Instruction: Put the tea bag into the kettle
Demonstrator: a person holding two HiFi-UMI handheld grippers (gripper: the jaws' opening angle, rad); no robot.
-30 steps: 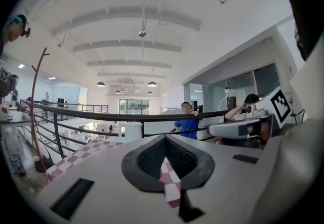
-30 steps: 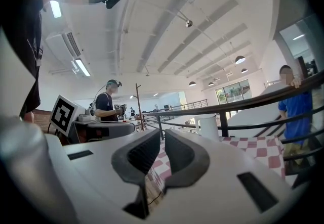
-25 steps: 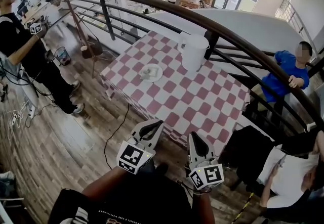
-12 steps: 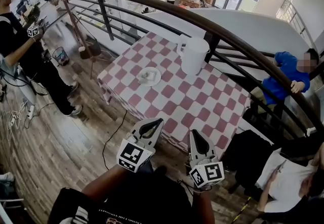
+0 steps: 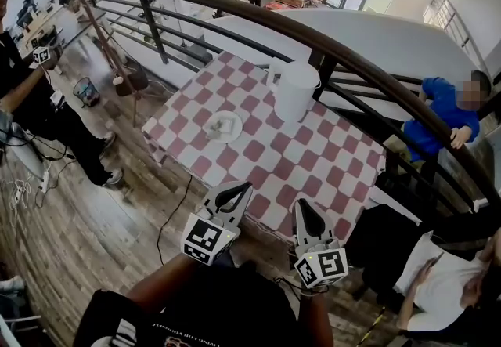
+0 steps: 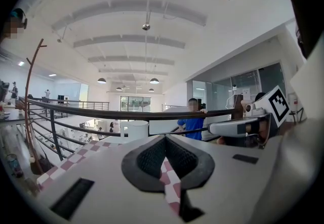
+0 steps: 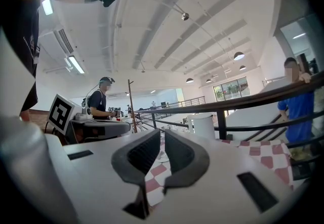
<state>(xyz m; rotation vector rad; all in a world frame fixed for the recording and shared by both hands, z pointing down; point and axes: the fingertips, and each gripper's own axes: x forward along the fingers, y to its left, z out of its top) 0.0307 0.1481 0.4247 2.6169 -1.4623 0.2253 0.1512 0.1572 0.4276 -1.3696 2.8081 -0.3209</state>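
The person is holding both tools low at the near edge of the surface (image 5: 313, 157), which is wearing a red and white checked cloth. The left hand-held gripper (image 5: 241, 190) is pointing toward the cloth with its jaws together at the tips and nothing between them. The right hand-held gripper (image 5: 300, 208) is lying just beside it, its jaws also drawn narrow to a thin slit and holding nothing. Each one is carrying a cube with black and white square markers, a pattern only, with no letters.

The white kettle (image 5: 296, 92) is standing upright at the far side of the surface, close to the dark curved railing (image 5: 376, 63). To its left and nearer, a small white plate (image 5: 208, 131) is carrying a pale thing that seems to be the tea bag (image 5: 225, 124); it is well apart from both grippers.

Pale print is showing on the person's black shirt (image 5: 196, 330), but it is too small to read.
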